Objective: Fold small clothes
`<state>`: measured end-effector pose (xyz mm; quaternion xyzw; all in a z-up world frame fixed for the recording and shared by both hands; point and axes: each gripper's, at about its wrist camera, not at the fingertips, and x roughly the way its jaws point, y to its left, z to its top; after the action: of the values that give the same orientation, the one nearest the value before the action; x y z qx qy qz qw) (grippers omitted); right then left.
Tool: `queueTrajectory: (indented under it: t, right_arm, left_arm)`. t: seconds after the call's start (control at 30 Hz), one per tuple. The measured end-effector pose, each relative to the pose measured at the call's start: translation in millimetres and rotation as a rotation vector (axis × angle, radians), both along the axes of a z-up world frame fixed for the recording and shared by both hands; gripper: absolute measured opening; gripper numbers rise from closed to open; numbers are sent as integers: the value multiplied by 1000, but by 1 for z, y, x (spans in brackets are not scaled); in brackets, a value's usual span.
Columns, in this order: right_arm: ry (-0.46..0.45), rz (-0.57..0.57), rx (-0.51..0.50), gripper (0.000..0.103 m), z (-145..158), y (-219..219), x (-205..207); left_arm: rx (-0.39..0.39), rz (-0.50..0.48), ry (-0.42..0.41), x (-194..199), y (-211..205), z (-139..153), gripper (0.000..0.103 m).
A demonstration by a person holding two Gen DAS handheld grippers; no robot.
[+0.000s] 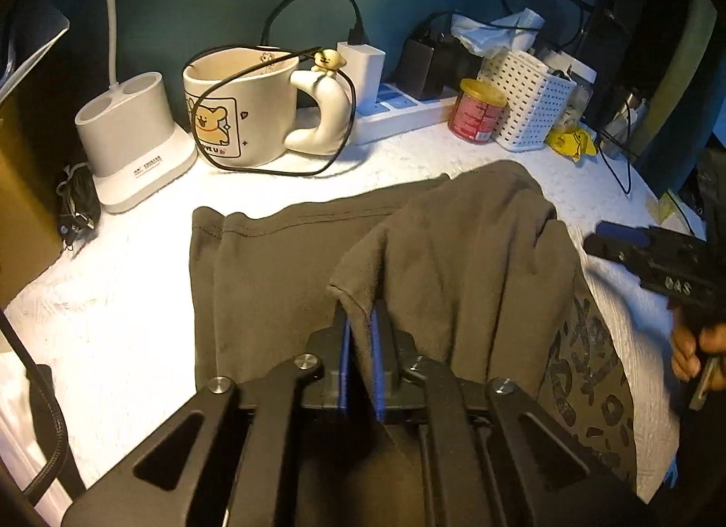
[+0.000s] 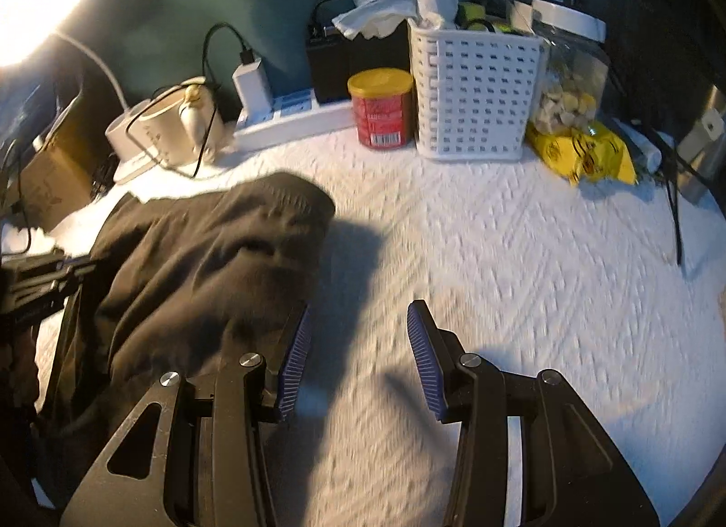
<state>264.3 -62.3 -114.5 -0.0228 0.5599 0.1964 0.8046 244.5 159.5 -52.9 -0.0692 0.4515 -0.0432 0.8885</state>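
On the white counter (image 1: 136,263), the dark garment (image 1: 281,263) lies at centre, one corner lifted and clenched in the left tool (image 1: 360,336). The right tool (image 2: 358,345) stands released at the garment's 3 o'clock edge, nothing between its pads. At 11 o'clock, a bear mug (image 1: 240,105); its lettering is too blurred to read.

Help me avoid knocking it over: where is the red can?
The red can stands at the table's back edge, right of centre in both wrist views, touching or nearly touching the white basket and just in front of the power strip.
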Motion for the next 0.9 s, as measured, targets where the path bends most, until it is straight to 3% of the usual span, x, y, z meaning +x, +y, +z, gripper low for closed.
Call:
queueTrajectory:
  t: [0.3,0.57,0.63,0.7,0.9]
  right_arm:
    - [25,10,81,46,-21,13,38]
    - [74,64,125,46,-39,34,45]
    - [98,77,162,27,-42,38,46]
    - [63,77,154,16,-38,42,47]
    - [-37,82,176,13,-20,52,52]
  left_arm:
    - [6,41,-59,-8,21,19,3]
    - [23,51,-97,-10,35,35,3]
    - [22,45,-96,-9,38,35,3]
    - [21,35,-95,-9,39,36,3]
    - [36,21,-115,-6,44,42,3]
